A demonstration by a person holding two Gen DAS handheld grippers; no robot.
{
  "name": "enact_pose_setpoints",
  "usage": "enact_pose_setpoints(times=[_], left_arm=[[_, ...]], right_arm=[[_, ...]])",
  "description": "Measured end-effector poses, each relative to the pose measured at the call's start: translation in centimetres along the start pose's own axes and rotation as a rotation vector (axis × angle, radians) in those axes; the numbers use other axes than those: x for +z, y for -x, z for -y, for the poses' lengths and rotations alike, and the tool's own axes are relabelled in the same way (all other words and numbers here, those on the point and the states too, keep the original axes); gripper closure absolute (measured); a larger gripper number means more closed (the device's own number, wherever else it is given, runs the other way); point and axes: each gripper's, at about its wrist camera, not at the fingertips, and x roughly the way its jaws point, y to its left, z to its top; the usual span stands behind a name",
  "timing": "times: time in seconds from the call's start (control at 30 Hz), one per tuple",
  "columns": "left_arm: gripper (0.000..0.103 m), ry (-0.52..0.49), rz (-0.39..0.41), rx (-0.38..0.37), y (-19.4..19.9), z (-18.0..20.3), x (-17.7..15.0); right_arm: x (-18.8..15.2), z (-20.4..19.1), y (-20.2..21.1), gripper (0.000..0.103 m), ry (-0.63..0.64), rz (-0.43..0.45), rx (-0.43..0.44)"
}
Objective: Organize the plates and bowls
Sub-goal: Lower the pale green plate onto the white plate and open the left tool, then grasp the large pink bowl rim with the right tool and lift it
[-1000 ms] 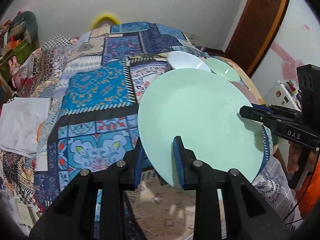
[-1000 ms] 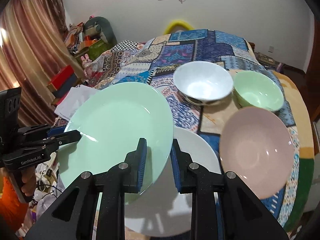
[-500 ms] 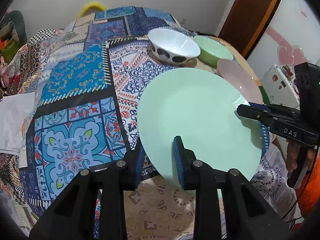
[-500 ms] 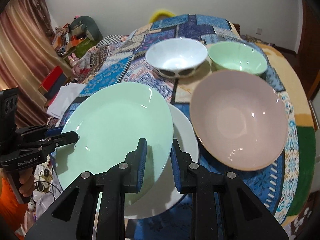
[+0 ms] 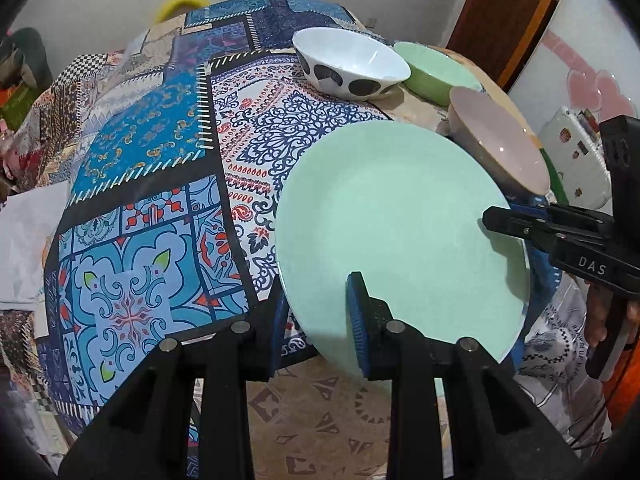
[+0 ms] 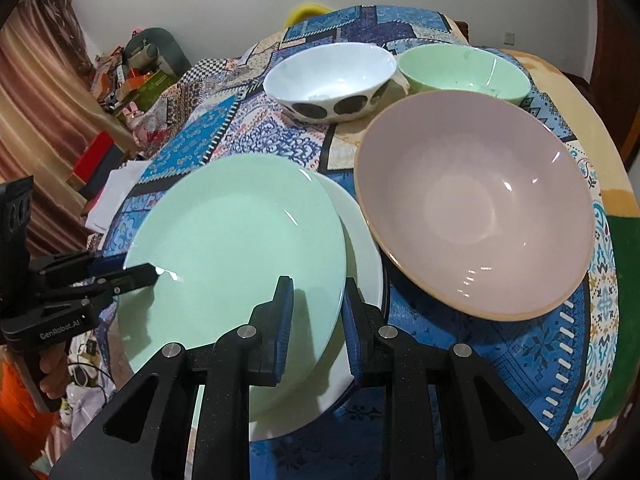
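Note:
A pale green plate hangs tilted over the near edge of the table, held from two sides. My left gripper is shut on its near-left rim. My right gripper is shut on the opposite rim. Just under the green plate lies a white plate; I cannot tell whether they touch. A large pink bowl sits right of the plates. Behind it stand a white bowl with dark spots and a green bowl.
A patchwork patterned cloth covers the round table, its left half bare of dishes. A white sheet lies past the table's left edge. Boxes and clutter stand by the curtain. A brown door is at the far right.
Both grippers have sunk with the green plate toward the table and the white plate. Both views now look more steeply down, and the bowls appear closer.

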Motion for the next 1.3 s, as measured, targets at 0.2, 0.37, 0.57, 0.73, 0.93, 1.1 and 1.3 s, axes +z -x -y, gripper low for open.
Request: enact_pose_setpoints(times=[0.2, 0.37, 0.57, 0.73, 0.93, 1.1, 1.3], left_arm=[[0.072, 0.043, -0.052, -0.026, -0.9, -0.4, 0.0], [0.063, 0.034, -0.049, -0.021, -1.0, 0.1, 0.0], [0.061, 0.036, -0.021, -0.012, 0.0, -0.3, 0.0], [0.057, 0.038, 0.054, 0.008, 2.9, -0.6, 1.1], [0.044, 0.002, 0.189, 0.017, 6.4, 1.1, 3.4], [0.036, -0.024, 0.219, -0.019, 6.4, 3.2, 6.1], [0.024, -0.050, 0.213, -0.020, 3.5, 5.9, 9.5]], right_arm=[[-0.5, 0.3, 0.5, 0.081, -0.003, 0.009, 0.012], [-0.4, 0.1, 0.4, 0.082, 0.013, 0.012, 0.005], [-0.5, -0.1, 0.5, 0.083, 0.020, 0.019, -0.014], [-0.4, -0.4, 1.7, 0.082, 0.038, 0.040, -0.048], [0.7, -0.1, 4.8, 0.081, 0.036, 0.127, -0.035], [1.9, 0.6, 7.4, 0.073, 0.040, 0.207, -0.076], [2.6, 3.4, 9.0, 0.060, 0.013, 0.258, -0.169]])
